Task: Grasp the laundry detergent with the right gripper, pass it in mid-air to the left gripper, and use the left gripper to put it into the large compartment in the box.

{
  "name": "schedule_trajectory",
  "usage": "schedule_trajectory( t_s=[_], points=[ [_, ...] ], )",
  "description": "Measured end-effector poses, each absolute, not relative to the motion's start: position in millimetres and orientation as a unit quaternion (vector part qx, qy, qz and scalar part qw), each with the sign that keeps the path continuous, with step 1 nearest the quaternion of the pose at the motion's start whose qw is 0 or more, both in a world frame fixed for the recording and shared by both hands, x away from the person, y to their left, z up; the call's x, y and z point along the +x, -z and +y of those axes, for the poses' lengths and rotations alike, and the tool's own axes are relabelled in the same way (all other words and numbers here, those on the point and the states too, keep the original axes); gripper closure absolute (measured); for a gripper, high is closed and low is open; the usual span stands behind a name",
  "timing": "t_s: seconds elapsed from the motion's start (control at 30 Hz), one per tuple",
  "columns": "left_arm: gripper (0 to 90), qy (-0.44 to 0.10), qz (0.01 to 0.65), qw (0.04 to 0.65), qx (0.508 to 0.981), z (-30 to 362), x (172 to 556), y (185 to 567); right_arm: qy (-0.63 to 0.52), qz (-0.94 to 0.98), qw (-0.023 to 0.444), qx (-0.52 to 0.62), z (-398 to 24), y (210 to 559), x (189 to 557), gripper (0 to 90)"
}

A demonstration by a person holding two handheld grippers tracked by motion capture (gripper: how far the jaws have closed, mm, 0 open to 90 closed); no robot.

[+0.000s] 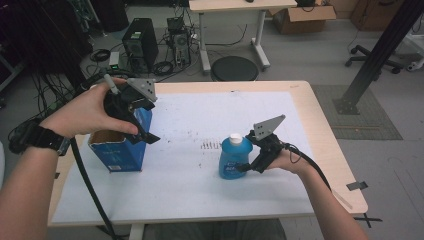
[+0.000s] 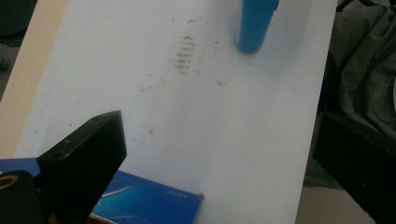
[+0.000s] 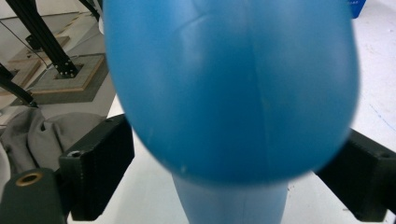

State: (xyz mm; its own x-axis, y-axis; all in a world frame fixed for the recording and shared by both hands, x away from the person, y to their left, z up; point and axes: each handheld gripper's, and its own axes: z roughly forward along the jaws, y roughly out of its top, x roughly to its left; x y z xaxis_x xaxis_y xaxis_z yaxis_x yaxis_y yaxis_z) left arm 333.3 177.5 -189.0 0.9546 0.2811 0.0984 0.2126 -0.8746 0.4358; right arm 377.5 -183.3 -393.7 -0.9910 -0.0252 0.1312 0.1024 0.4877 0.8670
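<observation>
Left tool [image 1: 141, 121] hangs raised with jaws wide apart; right tool [image 1: 248, 159] sits low, jaws apart.

Pretty even, soft light from overhead, no hard shadows on the table [image 1: 200, 195], just a faint one under the bottle [image 1: 235, 157]. The high view is a bit grainy, and dark in the far left corner. In the right gripper view the bottle [image 3: 231, 88] sits so close it's a blurry blob. The left gripper view is soft too, with the white table [image 2: 252, 140] slightly washed out.
</observation>
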Motion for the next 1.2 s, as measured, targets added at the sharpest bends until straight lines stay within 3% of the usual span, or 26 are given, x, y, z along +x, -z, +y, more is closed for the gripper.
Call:
schedule_trajectory(
  t_s=[0.47,1.2],
  points=[
    [3.8,-0.079,0.127,0.215,0.965,176.6,333.1,189.1,0.51,-0.858,0.058,-0.012,-177.0,396.1,377.2,21.2],
    [3.8,-0.08,0.125,0.217,0.965,174.9,333.2,187.4,0.517,-0.854,0.052,-0.005,-176.7,394.4,378.4,29.8]
  ],
)
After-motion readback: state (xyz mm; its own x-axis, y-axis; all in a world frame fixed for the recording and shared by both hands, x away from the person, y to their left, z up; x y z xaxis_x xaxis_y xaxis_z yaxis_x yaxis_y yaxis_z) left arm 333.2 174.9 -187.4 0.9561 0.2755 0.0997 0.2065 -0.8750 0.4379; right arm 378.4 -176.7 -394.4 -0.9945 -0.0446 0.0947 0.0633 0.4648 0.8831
